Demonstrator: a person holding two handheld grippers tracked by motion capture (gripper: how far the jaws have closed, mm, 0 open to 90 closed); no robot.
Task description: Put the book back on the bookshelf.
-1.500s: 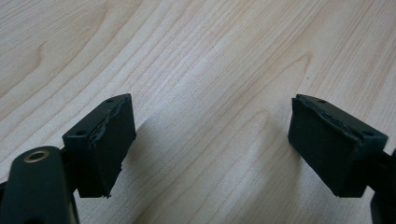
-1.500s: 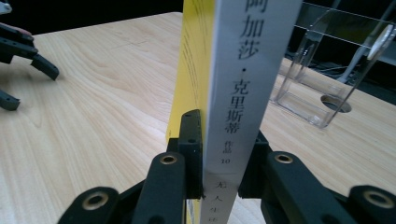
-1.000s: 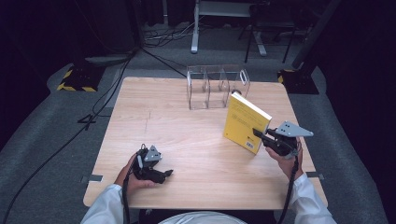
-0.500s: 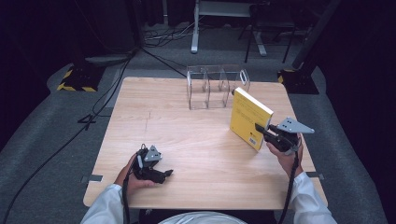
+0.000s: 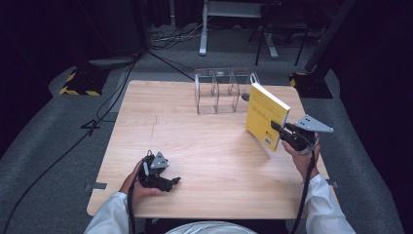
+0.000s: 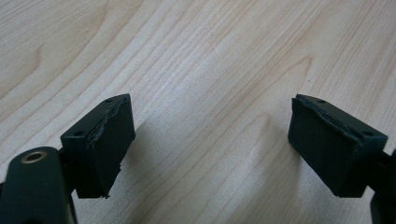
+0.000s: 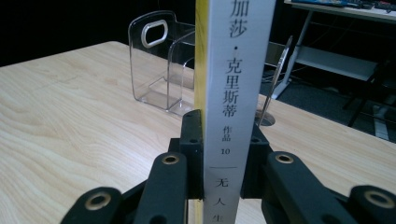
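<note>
High view: the right gripper (image 5: 278, 127) pinches the yellow book (image 5: 264, 114) by its spine edge, holding it upright and lifted off the wooden table (image 5: 204, 146), just in front of the clear divided rack (image 5: 221, 90), whose compartments look bare. Left gripper (image 5: 170, 181) rests low near the table's front edge, its jaws spread.

Left gripper (image 5: 168, 181) fingers apart, right gripper (image 5: 278, 129) clamped

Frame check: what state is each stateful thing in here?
Yellow book: upright, lifted off the table, clamped at its spine.
Right gripper: shut on the book.
Left gripper: open, nothing between its jaws, resting low over the table.
Clear file rack: upright, no books inside.
</note>
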